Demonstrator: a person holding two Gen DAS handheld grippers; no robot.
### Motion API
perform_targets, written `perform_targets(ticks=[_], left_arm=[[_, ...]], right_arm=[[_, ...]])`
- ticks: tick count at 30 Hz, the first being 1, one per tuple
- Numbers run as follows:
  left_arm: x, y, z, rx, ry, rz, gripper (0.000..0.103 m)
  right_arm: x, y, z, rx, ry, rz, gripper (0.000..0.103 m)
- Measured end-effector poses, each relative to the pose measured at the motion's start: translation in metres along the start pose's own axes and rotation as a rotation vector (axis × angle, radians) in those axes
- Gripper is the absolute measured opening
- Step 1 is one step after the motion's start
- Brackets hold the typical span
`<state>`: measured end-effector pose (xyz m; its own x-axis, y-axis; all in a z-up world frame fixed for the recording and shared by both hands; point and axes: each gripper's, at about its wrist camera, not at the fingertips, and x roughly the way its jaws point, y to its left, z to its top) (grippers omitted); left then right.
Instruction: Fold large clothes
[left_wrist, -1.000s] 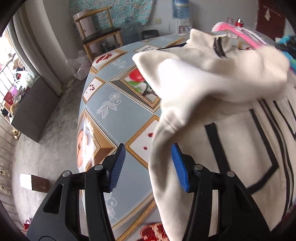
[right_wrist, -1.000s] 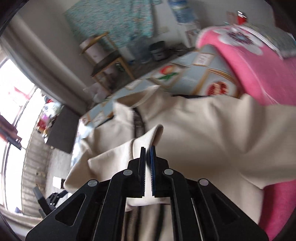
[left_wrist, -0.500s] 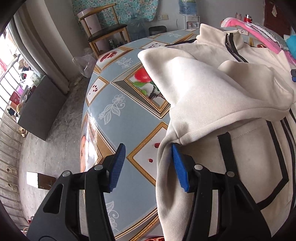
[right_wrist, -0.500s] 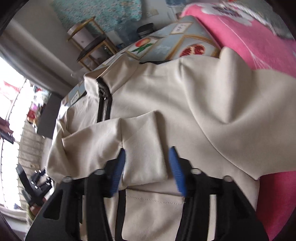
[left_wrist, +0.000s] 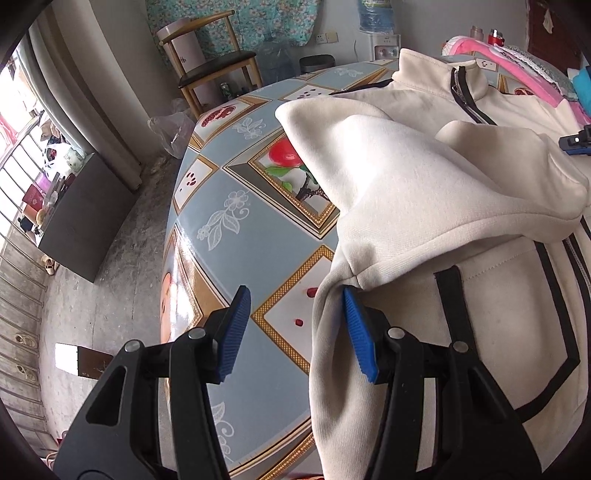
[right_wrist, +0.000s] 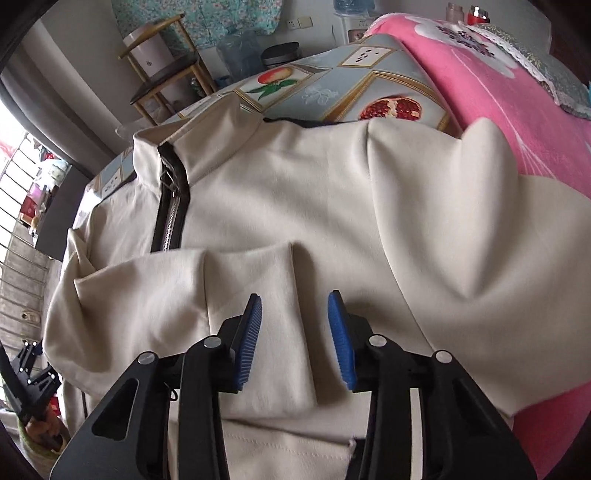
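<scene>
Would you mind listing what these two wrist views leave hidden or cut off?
- Left wrist view: the jacket's hem, cut off at the frame's bottom edge.
- Right wrist view: the sleeve cuff's lower edge, partly hidden behind the right claw.
- Right wrist view: the left claw, cut off at the frame's left edge.

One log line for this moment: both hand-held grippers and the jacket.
left hand-held gripper: open, beside jacket edge | right hand-held gripper: open over folded sleeve, jaws just closing

Your right tongs (right_wrist: 294, 338) let go of the sleeve cuff (right_wrist: 258, 325); it now lies flat beneath them, their jaws closing again.
</scene>
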<state>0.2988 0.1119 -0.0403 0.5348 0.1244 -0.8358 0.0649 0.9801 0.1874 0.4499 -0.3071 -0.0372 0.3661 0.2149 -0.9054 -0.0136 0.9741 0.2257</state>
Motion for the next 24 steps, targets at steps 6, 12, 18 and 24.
perform_targets(ticks=[6,12,18,24], left_arm=[[0.003,0.005,-0.002,-0.029,-0.018,-0.025,0.051],[0.004,0.008,-0.004,-0.049,-0.031,-0.046,0.051],[0.004,0.009,-0.005,-0.063,-0.027,-0.047,0.051],[0.004,0.013,-0.007,-0.088,-0.028,-0.052,0.051]], right_arm=[[0.016,0.017,0.005,-0.109,0.082,-0.046,0.016],[-0.033,0.054,0.03,-0.115,-0.054,0.001,0.005],[-0.151,0.071,0.048,-0.116,-0.379,0.127,0.005],[-0.075,-0.011,0.02,0.085,-0.199,0.007,0.005]])
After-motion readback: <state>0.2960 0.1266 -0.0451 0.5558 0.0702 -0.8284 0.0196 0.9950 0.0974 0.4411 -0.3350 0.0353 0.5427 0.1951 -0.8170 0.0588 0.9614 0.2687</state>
